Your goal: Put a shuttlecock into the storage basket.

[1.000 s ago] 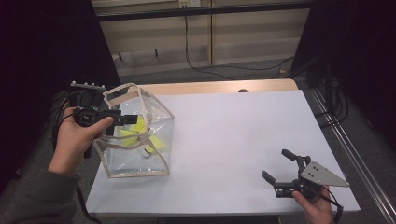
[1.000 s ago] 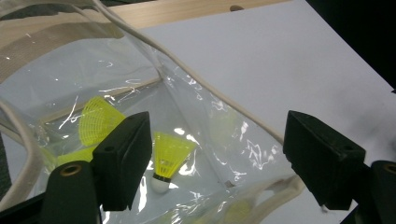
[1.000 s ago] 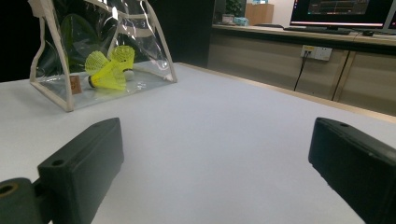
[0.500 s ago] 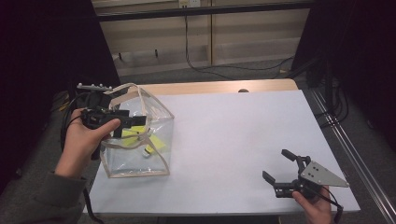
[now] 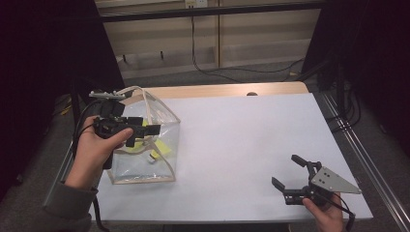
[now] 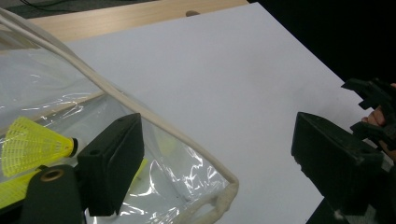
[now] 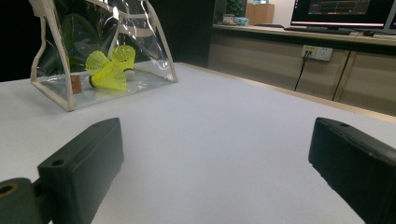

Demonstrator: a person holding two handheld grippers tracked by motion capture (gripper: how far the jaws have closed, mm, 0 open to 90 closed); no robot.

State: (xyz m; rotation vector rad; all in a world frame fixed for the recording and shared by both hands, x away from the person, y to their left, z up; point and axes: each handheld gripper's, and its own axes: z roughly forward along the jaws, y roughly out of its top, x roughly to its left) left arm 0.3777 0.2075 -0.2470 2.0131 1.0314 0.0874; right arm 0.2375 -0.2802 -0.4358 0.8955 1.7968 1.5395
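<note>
A clear plastic bag (image 5: pixel 170 130) with cream trim stands on the left of the white table (image 5: pixel 241 140). Yellow shuttlecocks (image 5: pixel 163 148) lie on its bottom. My left gripper (image 5: pixel 147 131) hovers level at the bag's top. Its jaws have just been opening and now stand wide apart. In the left gripper view the bag's cream rim (image 6: pixel 116 93) runs between the jaws of the left gripper (image 6: pixel 215 121) with no pad pressing on it. One shuttlecock (image 6: pixel 35 140) shows through the plastic. My right gripper (image 5: pixel 287 170) rests open near the front right corner, holding nothing.
A bare wooden strip (image 5: pixel 217 90) runs along the table's back edge. A metal rail (image 5: pixel 358 145) flanks the right side. The right gripper view looks across the white surface from the right gripper (image 7: pixel 217 126) to the bag (image 7: pixel 65 93) and shuttlecocks (image 7: pixel 109 67).
My left hand and gripper have shifted a little to the right, over the bag's top. The right gripper has stayed put.
</note>
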